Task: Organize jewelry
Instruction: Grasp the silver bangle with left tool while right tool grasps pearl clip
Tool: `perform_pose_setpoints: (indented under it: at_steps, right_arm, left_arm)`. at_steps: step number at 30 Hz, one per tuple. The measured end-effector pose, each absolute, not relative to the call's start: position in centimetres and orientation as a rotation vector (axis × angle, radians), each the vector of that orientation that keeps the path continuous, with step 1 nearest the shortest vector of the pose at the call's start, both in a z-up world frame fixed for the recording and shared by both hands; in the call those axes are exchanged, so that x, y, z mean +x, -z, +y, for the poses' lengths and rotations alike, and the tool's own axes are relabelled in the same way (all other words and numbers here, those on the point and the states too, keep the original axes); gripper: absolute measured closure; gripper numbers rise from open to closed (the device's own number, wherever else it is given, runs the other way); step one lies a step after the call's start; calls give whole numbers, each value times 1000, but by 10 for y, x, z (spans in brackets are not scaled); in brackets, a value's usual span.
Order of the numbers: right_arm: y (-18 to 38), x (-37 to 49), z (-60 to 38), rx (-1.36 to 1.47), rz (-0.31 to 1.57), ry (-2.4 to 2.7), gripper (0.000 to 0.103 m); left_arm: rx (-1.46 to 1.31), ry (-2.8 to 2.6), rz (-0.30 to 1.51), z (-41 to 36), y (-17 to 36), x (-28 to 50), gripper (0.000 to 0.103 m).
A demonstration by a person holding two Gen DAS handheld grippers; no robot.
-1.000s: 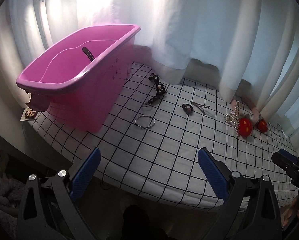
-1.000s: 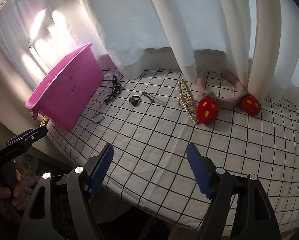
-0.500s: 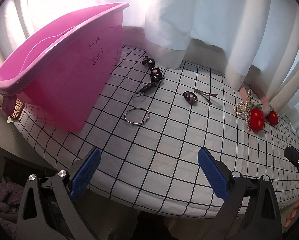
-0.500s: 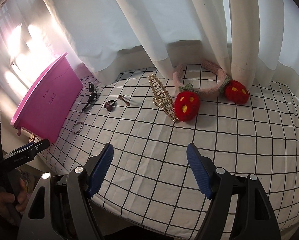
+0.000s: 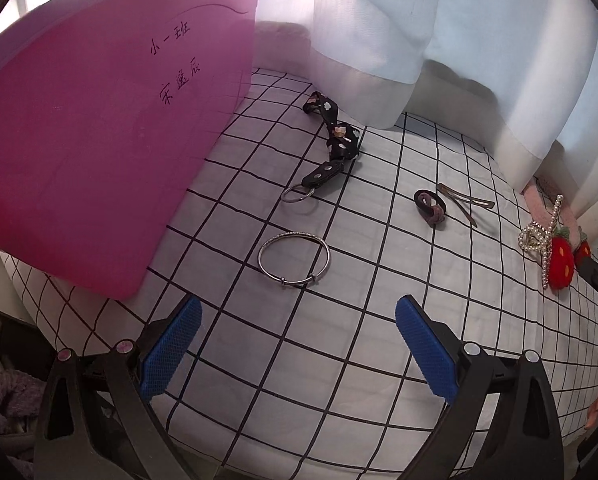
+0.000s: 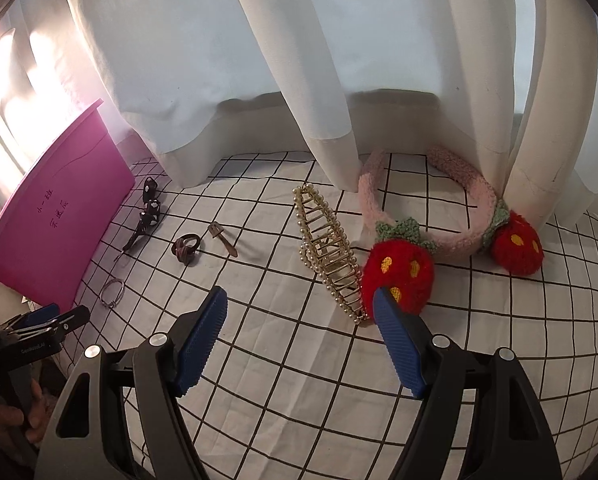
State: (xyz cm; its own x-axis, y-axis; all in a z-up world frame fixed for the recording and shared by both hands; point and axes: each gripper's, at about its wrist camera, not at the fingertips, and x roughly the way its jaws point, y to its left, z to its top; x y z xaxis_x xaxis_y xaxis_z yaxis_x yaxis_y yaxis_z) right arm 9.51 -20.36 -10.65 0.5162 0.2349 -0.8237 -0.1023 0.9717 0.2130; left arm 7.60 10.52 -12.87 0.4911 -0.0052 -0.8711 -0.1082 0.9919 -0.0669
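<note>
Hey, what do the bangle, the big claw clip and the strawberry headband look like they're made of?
Bangle: silvery metal, thin and shiny, by its glints. Clip: gold-coloured frame edged with pearl-like beads; metal or plastic is hard to tell. Headband: fuzzy pink plush with knitted-looking red strawberries, soft and matte.

Bare checked cloth (image 5: 339,360) ahead of left gripper (image 5: 297,346), clear run to silver bangle (image 5: 293,258). Pink bin (image 5: 99,140) walls off left side. Right gripper (image 6: 299,344): pearl claw clip (image 6: 329,260) and strawberry headband (image 6: 403,276) just ahead; curtain (image 6: 339,60) blocks rear.
</note>
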Motion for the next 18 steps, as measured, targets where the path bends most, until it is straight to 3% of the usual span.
perform_pose_setpoints:
  at_steps: [18]
  right_arm:
    - [145, 140, -194, 35, 1007, -344, 31]
  left_arm:
    - [-189, -208, 1019, 110, 160, 86, 7]
